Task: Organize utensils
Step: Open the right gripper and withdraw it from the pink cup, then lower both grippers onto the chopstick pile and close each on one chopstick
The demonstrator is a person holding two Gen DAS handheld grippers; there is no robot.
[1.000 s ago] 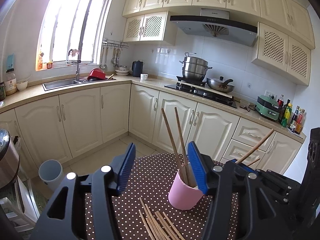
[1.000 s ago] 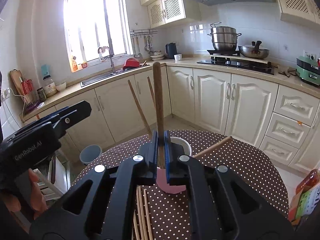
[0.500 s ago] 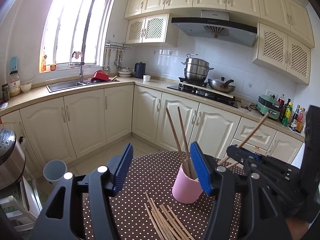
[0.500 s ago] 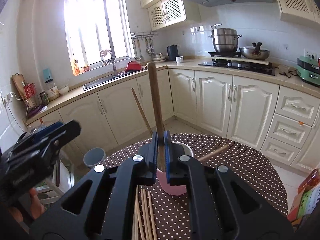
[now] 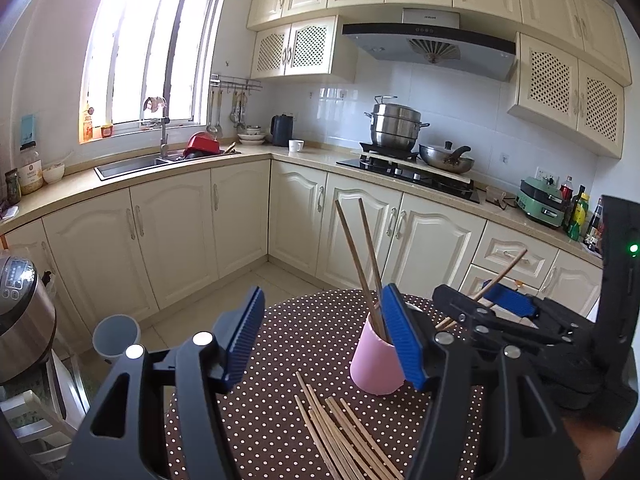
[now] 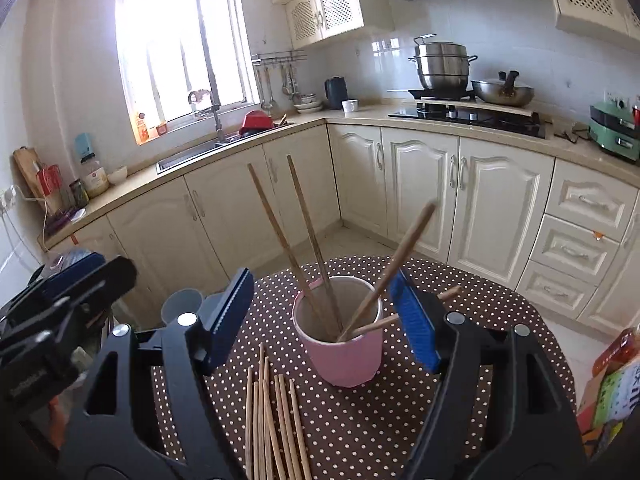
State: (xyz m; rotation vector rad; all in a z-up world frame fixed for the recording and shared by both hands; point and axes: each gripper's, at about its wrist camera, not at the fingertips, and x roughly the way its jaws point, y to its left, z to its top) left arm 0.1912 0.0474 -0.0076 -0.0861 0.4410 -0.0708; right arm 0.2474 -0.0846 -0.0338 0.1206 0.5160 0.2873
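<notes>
A pink cup [image 6: 344, 356] stands on the dotted brown table [image 6: 480, 280] and holds several wooden chopsticks [image 6: 280, 232]. My right gripper [image 6: 322, 316] hovers just above the cup. Its jaws are opening, and no pad presses on anything. A blurred chopstick [image 6: 404, 248] leans free in the cup, close to the right pad. More loose chopsticks [image 6: 272, 420] lie on the cloth in front of the cup. My left gripper [image 5: 322, 332] is open and empty, left of the cup [image 5: 376, 364] and above the loose chopsticks [image 5: 340, 432]. It shows at the left in the right wrist view [image 6: 68, 280].
A grey bin [image 5: 116, 336] stands on the floor left of the table, and a rice cooker [image 5: 20, 312] sits further left. Colourful packages [image 6: 612, 380] are at the table's right edge. Cream cabinets line the far walls.
My right gripper's jaws have sprung apart and let go of the upright chopstick, which now leans in the cup. The left gripper has barely moved.
</notes>
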